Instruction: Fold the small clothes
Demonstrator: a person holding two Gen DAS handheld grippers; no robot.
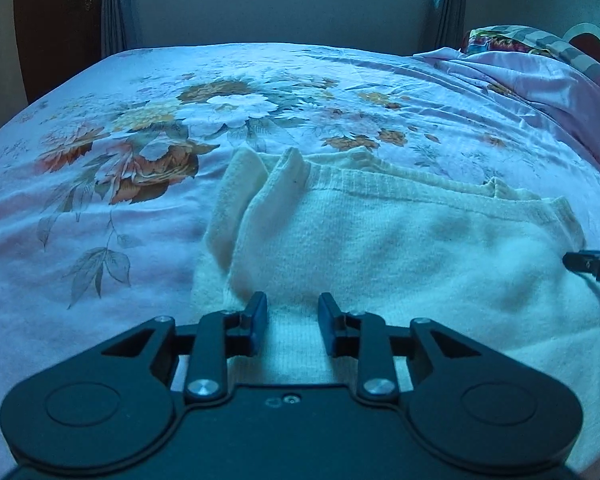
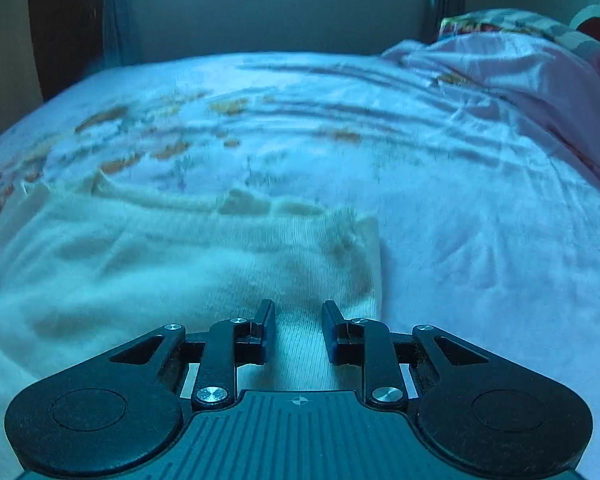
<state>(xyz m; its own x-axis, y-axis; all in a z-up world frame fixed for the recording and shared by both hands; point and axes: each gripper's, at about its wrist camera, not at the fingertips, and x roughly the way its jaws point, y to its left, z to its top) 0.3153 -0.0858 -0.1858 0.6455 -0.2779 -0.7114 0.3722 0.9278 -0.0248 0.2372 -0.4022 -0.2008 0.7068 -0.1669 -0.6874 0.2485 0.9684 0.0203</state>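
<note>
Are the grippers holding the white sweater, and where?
Nothing is held. The left gripper and right gripper are open over the sweater's near edge.

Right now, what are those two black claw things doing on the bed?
A person is holding a gripper in each hand and folding a small white sweater laid on the flowery bedsheet. The left gripper sits at the near edge of the sweater, toward its left side, and the right gripper at the near edge on its right side. Both have their jaws apart with knit fabric showing between them, so neither has pinched the sweater. The right view is blurry.
</note>
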